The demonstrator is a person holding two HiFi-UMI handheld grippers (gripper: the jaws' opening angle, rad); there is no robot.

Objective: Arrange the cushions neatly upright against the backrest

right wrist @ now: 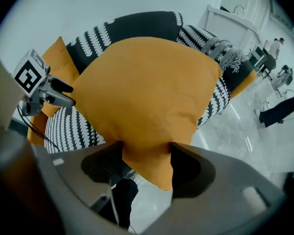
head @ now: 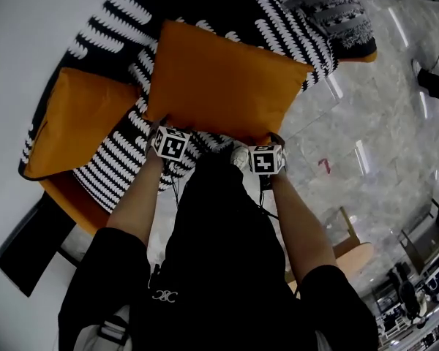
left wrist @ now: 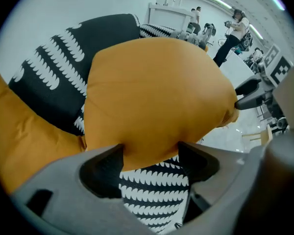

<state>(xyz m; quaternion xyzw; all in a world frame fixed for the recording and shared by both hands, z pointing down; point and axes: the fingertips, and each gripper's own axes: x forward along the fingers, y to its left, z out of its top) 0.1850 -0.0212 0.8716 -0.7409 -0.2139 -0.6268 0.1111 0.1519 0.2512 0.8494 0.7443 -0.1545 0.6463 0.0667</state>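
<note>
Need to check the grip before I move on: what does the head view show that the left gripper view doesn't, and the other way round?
Head view only: the person's forearms and black shirt. Left gripper view only: the left tongs with jaws apart and the lower edge of the big cushion between them. Both: that cushion, the second orange cushion, the black-and-white cover and the right tongs.

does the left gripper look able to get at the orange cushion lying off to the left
Probably yes. The left cushion lies mostly uncovered beside the left gripper, with nothing across it. But that gripper's open jaws straddle the near edge of the middle cushion, so it would have to back off first.
</note>
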